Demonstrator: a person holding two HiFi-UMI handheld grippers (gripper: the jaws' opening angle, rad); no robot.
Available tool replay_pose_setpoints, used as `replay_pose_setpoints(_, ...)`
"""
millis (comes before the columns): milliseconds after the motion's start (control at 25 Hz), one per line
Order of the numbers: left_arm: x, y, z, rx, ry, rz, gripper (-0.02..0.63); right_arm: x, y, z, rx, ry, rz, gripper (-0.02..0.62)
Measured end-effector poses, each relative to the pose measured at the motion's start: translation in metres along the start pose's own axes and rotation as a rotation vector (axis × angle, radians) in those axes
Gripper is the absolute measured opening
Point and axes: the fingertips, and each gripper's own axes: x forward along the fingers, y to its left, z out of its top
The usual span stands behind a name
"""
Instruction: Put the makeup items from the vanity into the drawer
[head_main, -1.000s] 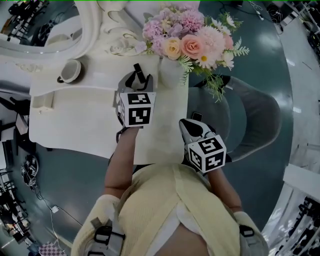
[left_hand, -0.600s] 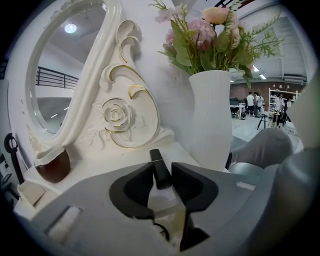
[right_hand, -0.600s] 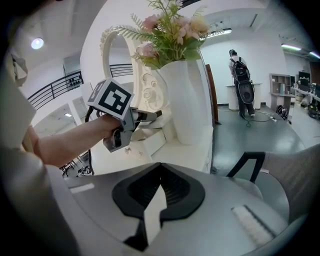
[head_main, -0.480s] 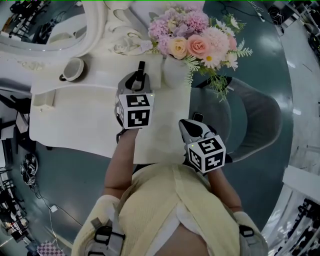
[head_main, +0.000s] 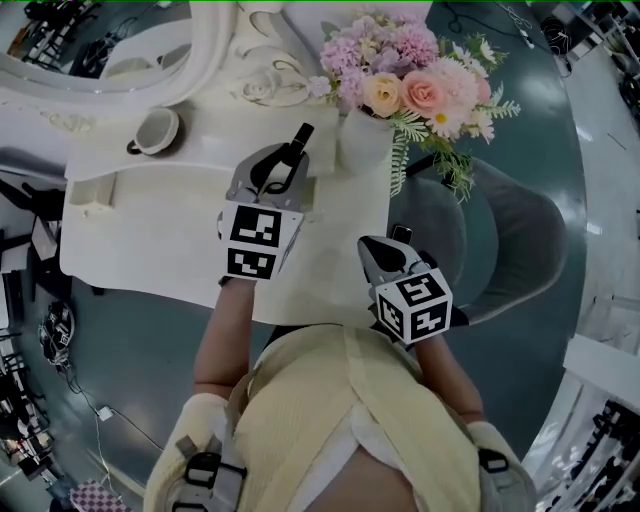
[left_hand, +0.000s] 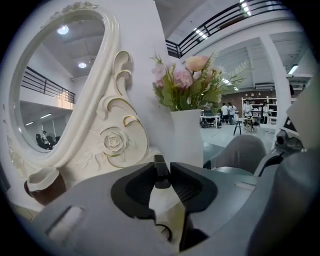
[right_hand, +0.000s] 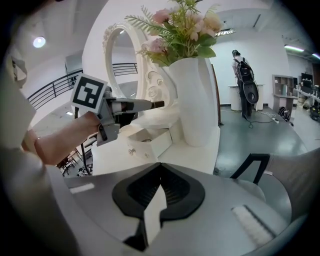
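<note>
A slim black makeup stick (left_hand: 161, 171) is pinched between the tips of my left gripper (left_hand: 161, 175), whose jaws are closing on it. In the head view the stick (head_main: 299, 137) pokes out past the left gripper (head_main: 284, 163) above the white vanity top (head_main: 150, 245), slanting toward the vase. The right gripper view shows that gripper (right_hand: 125, 106) holding the stick (right_hand: 152, 105) level above a small open white drawer (right_hand: 146, 142). My right gripper (right_hand: 160, 167) is shut with nothing in it and hangs off the vanity's right front edge (head_main: 392, 245).
A white vase of pink flowers (head_main: 368, 140) stands on the vanity's back right corner. An ornate oval mirror (left_hand: 50, 85) rises at the back, with a cup (head_main: 158, 130) below it. A small white box (head_main: 88, 192) sits far left. A grey chair (head_main: 505, 240) is on the right.
The left gripper's jaws have closed on the black stick and lifted it. The stick now leans toward the vase. The right gripper has stayed put.
</note>
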Motion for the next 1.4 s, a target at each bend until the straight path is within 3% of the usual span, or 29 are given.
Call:
replay_pose_setpoints(200, -0.025, -0.006, -0.008, 0.017, 0.021, -0.066, 0.1, 0.003, 0.005, 0.001, -0.002, 0.004, -0.002, 0.003)
replay_pose_setpoints(480, -0.04, -0.016, -0.032, 0.061, 0.12, -0.171, 0.101, 0.008, 0.011, 0.001, -0.006, 0.009, 0.002, 0.003)
replay_pose_setpoints(880, -0.04, -0.04, -0.078, 0.283, 0.381, -0.346, 0.103, 0.008, 0.01, 0.0, 0.002, 0.011, -0.012, 0.003)
replay_pose_setpoints(1160, -0.029, -0.046, -0.089, 0.449, 0.493, -0.424, 0.104, 0.007, 0.008, -0.006, 0.016, 0.015, -0.025, 0.003)
replay_pose_setpoints(1400, -0.021, -0.048, -0.096, 0.485, 0.544, -0.469, 0.107, 0.004, 0.004, -0.008, 0.026, 0.013, -0.036, 0.003)
